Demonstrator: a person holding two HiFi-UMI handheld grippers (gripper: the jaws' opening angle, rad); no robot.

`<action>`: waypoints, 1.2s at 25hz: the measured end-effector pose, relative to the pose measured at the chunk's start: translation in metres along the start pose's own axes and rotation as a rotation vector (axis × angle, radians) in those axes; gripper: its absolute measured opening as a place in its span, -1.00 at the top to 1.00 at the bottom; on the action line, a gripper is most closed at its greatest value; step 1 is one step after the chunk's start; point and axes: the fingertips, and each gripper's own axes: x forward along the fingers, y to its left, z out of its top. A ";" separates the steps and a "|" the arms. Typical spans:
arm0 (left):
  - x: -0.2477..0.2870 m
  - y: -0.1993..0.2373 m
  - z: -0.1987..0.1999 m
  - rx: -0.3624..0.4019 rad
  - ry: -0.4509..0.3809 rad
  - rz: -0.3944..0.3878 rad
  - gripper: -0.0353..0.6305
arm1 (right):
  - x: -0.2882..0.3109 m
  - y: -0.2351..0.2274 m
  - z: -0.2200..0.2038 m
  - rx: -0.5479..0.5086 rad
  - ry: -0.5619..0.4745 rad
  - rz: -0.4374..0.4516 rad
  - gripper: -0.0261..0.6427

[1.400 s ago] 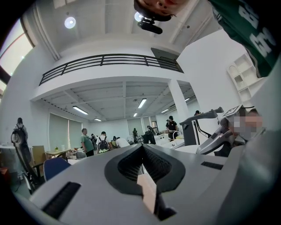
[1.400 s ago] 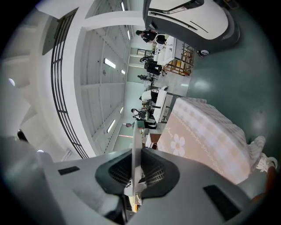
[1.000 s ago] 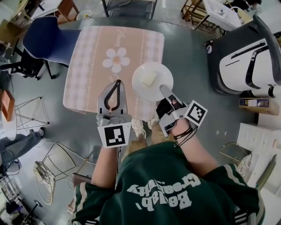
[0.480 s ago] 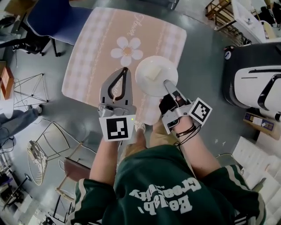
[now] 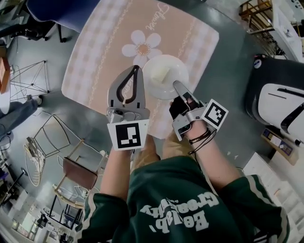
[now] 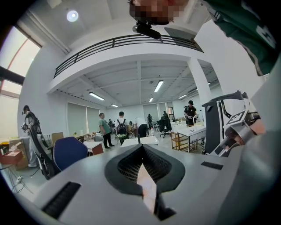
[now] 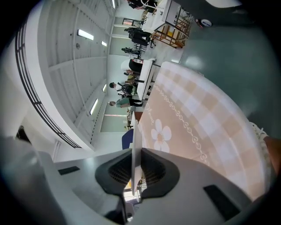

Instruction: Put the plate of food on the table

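Observation:
A white plate point(image 5: 159, 84) with a pale piece of food point(image 5: 163, 73) hangs over the near part of the table point(image 5: 102, 45), which has a pink checked cloth with a white flower. My right gripper point(image 5: 176, 85) is shut on the plate's near rim. In the right gripper view the rim point(image 7: 133, 132) shows edge-on between the pads, with the cloth point(image 7: 197, 118) beyond. My left gripper point(image 5: 136, 69) hovers just left of the plate with its tips together and nothing held. The left gripper view shows its jaws point(image 6: 141, 147) meeting.
A blue chair point(image 5: 57, 12) stands at the table's far left corner. Wire stools point(image 5: 35, 161) and a brown seat point(image 5: 78, 171) are on the floor at left. A large black and white machine point(image 5: 280, 104) is at right. Several people point(image 6: 105, 129) stand far off.
Both grippers and the plate have moved forward and down, from the table's near edge to further over the cloth. The grip on the rim is unchanged.

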 end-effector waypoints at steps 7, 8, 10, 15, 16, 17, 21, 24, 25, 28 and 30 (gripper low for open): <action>0.033 0.011 -0.024 -0.046 0.051 0.037 0.87 | 0.035 -0.031 0.017 -0.011 0.041 -0.072 0.82; 0.037 0.012 -0.027 -0.047 0.055 0.041 0.87 | 0.040 -0.034 0.019 -0.010 0.046 -0.075 0.82; 0.043 0.014 -0.032 -0.047 0.066 0.044 0.87 | 0.048 -0.041 0.022 -0.007 0.056 -0.086 0.82; 0.054 0.017 -0.043 -0.040 0.085 0.046 0.87 | 0.070 -0.051 0.029 -0.017 0.073 -0.111 0.82; 0.057 0.018 -0.045 -0.043 0.087 0.048 0.87 | 0.076 -0.051 0.031 -0.024 0.075 -0.109 0.82; 0.059 0.019 -0.048 -0.046 0.089 0.050 0.87 | 0.081 -0.051 0.032 -0.026 0.075 -0.107 0.82; 0.067 0.022 -0.059 -0.062 0.101 0.054 0.87 | 0.099 -0.057 0.032 -0.010 0.084 -0.117 0.82; 0.074 0.023 -0.066 -0.065 0.107 0.054 0.87 | 0.111 -0.061 0.035 -0.026 0.087 -0.121 0.82; 0.075 0.023 -0.069 -0.069 0.113 0.055 0.87 | 0.114 -0.062 0.035 -0.027 0.090 -0.124 0.82; 0.076 0.023 -0.077 -0.083 0.130 0.061 0.87 | 0.120 -0.066 0.034 -0.014 0.093 -0.143 0.82; 0.078 0.025 -0.083 -0.090 0.136 0.064 0.87 | 0.126 -0.065 0.035 -0.004 0.088 -0.137 0.82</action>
